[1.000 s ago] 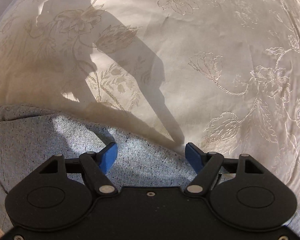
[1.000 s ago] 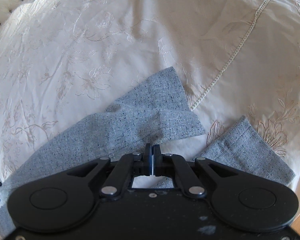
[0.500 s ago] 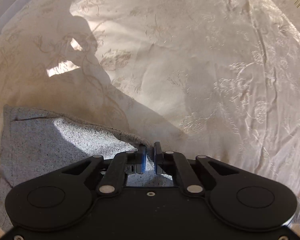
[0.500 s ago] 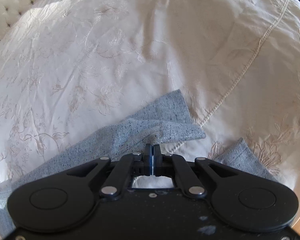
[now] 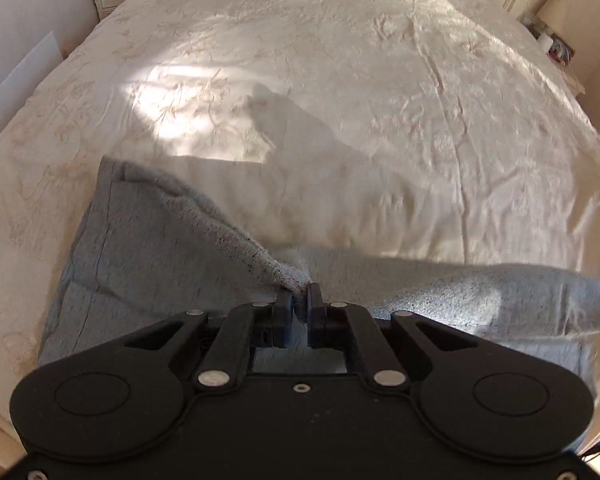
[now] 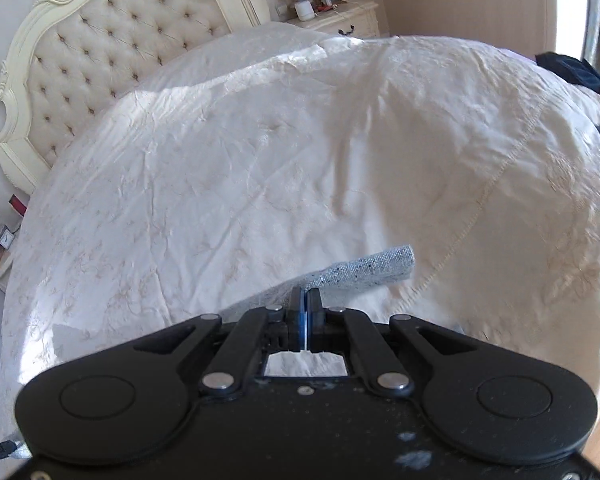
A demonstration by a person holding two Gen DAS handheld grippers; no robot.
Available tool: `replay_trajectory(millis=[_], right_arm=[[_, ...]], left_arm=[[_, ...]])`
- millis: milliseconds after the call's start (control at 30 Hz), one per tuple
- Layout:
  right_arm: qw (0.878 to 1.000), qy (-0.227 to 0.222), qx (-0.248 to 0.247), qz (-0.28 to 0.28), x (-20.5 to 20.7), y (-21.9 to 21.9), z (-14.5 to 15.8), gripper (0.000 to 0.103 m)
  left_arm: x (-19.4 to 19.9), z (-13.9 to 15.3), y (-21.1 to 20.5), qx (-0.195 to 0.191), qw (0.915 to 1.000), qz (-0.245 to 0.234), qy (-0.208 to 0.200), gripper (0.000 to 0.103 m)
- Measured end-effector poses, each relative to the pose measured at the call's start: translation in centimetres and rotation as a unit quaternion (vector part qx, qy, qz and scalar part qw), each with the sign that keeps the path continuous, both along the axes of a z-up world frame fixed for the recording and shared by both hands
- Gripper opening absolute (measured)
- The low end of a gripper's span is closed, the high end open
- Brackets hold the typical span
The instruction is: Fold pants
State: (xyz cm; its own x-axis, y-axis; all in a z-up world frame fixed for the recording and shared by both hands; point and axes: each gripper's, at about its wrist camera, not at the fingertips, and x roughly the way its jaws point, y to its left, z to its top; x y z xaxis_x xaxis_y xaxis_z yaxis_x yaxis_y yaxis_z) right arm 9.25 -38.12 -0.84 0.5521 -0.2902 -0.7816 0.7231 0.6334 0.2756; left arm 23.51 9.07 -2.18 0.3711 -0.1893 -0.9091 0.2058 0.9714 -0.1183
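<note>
Grey pants (image 5: 148,256) hang lifted over a cream bedspread (image 5: 340,80), bunched and unfolded. Left gripper (image 5: 299,294) is clamped on a fabric ridge; right gripper (image 6: 305,300) pinches another edge. Folding looks barely begun, with no neat fold yet.

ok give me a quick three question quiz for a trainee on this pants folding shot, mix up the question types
1. True or false: the left gripper is shut on a bunch of the grey pants.
2. Multiple choice: what do the pants lie on? A) a wooden floor B) a cream bedspread with a flower pattern C) a glass table
3. Fill in: in the right wrist view, the right gripper is ____ on an edge of the pants, and behind the bed stands a tufted ____.

Key
1. True
2. B
3. shut; headboard
</note>
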Motion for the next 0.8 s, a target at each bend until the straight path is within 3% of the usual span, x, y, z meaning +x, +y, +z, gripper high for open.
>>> replay_trajectory(millis=[200,300,400,567,667,800], right_arm=[[0.992,0.107,0.058,-0.032,-7.4,1.3,-8.2,0.001],[0.984,0.154,0.09,-0.024,-9.4,1.6,-12.7,0.001],[0.98,0.172,0.101,-0.013,-10.2,1.8,-15.0,0.001],[0.983,0.154,0.096,0.009,-10.1,1.5,-14.4,0.001],[0.987,0.133,0.079,0.033,-9.1,1.2,-12.4,0.001],[0.993,0.087,0.028,0.081,-6.8,0.7,-8.1,0.001]], left_arm=[[-7.7,-6.1,0.3,0.068,0.9961,-0.022,0.053,0.007],[-9.3,-8.9,0.0,0.096,0.9926,-0.02,0.073,0.006],[-10.0,-9.8,-0.6,0.11,0.9907,-0.012,0.079,0.006],[-10.2,-10.4,-1.1,0.103,0.9895,0.021,0.099,0.006],[-10.3,-10.0,-1.4,0.089,0.9904,0.034,0.1,0.006],[-10.9,-8.9,-2.2,0.087,0.9934,0.025,0.071,0.006]])
